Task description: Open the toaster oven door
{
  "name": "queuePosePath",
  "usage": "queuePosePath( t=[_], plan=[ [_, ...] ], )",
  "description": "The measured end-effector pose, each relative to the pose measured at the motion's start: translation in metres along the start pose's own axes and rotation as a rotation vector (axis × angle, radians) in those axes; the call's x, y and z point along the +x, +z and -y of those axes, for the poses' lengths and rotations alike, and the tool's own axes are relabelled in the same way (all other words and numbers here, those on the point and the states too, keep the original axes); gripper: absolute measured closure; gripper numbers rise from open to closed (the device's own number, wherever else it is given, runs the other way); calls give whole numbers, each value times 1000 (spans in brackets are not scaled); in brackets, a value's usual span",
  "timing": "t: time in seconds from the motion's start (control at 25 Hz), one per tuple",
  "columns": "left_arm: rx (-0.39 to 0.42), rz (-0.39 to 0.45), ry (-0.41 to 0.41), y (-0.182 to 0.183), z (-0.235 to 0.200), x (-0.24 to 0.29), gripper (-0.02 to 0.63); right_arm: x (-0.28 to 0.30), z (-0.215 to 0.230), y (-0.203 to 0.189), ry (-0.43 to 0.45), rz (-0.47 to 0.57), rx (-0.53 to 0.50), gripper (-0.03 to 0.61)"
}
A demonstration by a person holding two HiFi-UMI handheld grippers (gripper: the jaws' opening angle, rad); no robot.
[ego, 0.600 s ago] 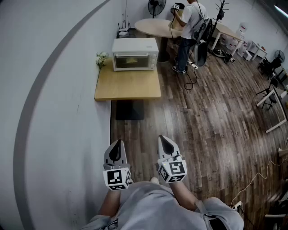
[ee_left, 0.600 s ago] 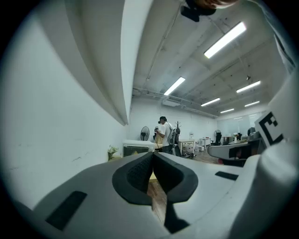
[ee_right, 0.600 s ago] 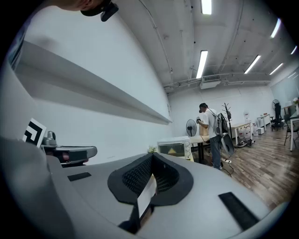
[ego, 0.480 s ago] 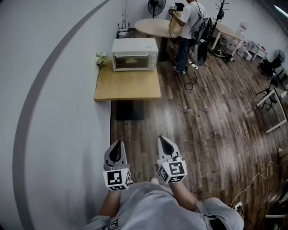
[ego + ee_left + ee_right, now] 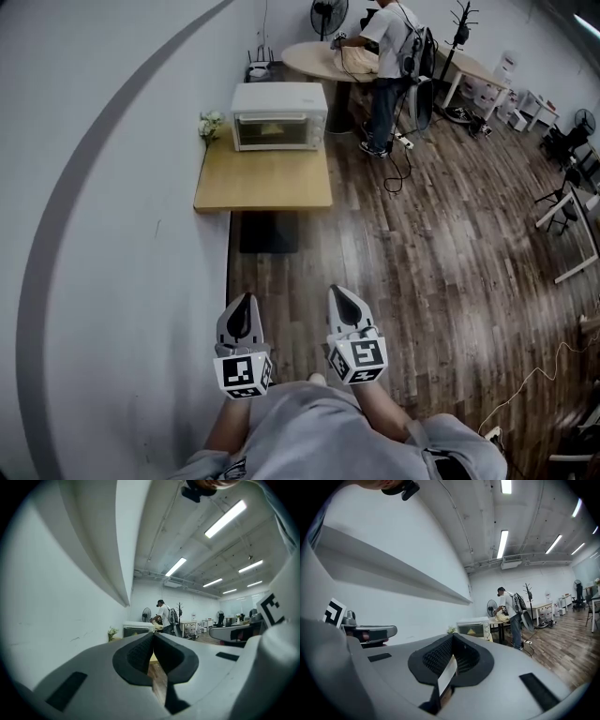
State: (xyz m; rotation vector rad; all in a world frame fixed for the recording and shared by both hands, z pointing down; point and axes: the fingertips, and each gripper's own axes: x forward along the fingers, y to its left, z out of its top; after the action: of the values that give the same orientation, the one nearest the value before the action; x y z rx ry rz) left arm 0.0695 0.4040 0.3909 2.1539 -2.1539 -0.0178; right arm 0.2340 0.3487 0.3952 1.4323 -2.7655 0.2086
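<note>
Down low in the head view, over to the left gripper (image 5: pixel 246 298): shut tight, tips meeting, gripping nothing. Checked along its own jaws, same story: dark pads (image 5: pixel 136 656) pressed together at the front edge, only a sliver of wooden floor (image 5: pixel 159 686) visible through the slit behind them. Touching nothing at all, just hanging in the air above the boards.

Now across to the right gripper (image 5: pixel 339 291): also closed to a point, empty, ribbed pads (image 5: pixel 436 658) together at the tip. Held just beside its partner, both level, marker cubes facing up towards the head camera, both aimed the same way down the room.

And up ahead, well apart from both, the toaster oven (image 5: pixel 279 115): white, sitting at the far end of a wooden table (image 5: pixel 262 183) pushed against the white wall (image 5: pixel 112 234). Glass door facing this way and flat against the front, not yet opened. Small bunch of pale flowers (image 5: pixel 212 122) just to its left, hard by the wall. From the right gripper view, lined up just right of the closed tips, far off.

Beyond the oven, a person (image 5: pixel 386 56) standing at a round table (image 5: pixel 314 58), leaning over it, with a standing fan (image 5: pixel 328 11) behind.
</note>
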Motion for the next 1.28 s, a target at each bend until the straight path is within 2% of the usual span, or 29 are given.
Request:
queuePosePath(
  t=[0.6, 0.92, 1.08, 1.28],
  plan=[
    [-17, -42, 40, -25, 48, -3, 611, -19, 49, -18, 14, -34, 47, 580],
    [-24, -58, 33, -22, 40, 22, 611, 6, 50, -15, 20, -48, 50, 580],
    [-25, -56, -5, -22, 33, 52, 611, 33, 54, -15, 1, -52, 45, 580],
    [-26, -39, -21, -18, 4, 96, 611, 80, 54, -13, -18, -49, 26, 580]
  ],
)
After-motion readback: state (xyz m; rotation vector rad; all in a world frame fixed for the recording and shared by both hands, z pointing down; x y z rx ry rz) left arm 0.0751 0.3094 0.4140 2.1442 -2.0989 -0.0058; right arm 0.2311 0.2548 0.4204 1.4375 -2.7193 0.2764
